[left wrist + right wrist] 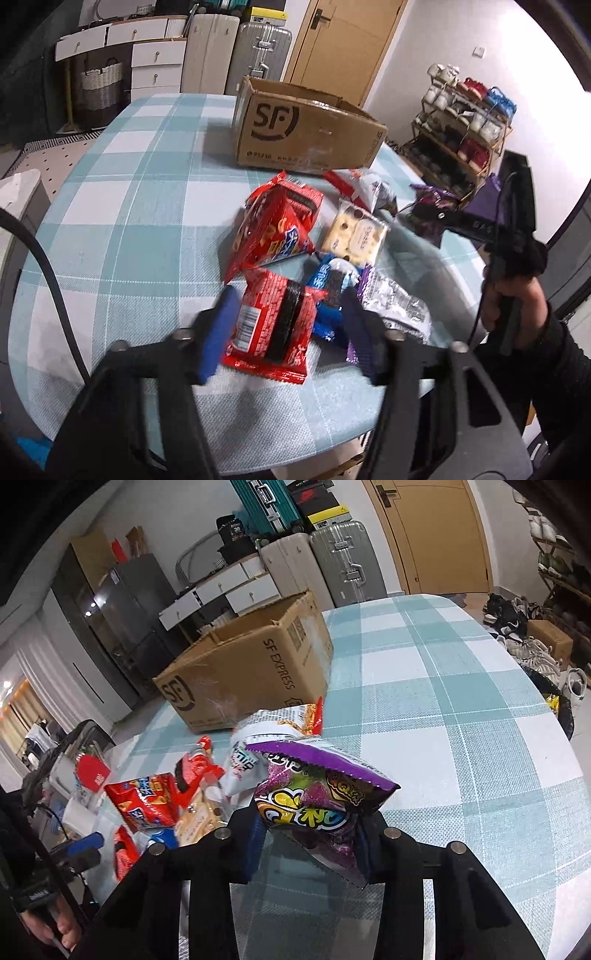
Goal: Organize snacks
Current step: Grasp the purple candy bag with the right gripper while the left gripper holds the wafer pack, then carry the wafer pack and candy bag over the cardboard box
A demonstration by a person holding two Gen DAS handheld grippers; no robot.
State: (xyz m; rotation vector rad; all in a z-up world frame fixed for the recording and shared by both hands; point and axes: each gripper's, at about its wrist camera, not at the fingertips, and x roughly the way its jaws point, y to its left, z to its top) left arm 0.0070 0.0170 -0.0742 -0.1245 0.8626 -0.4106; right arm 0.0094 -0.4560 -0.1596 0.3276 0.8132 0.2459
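A pile of snack packets lies on the checked table [140, 192]. My left gripper [286, 306] is open, its blue fingers either side of a red packet with a black band [277, 325]. A larger red bag [275, 225], a cracker pack [354, 232], a blue packet [325, 280] and a clear silver wrapper [395, 306] lie beyond. My right gripper [310, 830] is shut on a purple candy bag [317, 797], held above the table. An open SF cardboard box [306, 133] stands behind the pile; it also shows in the right wrist view [251, 672].
A white-and-red packet [258, 753] lies near the box. The right gripper and its hand show in the left wrist view [509, 236]. Suitcases [347, 561], drawers [155, 55] and a shoe rack [465, 122] stand around the table.
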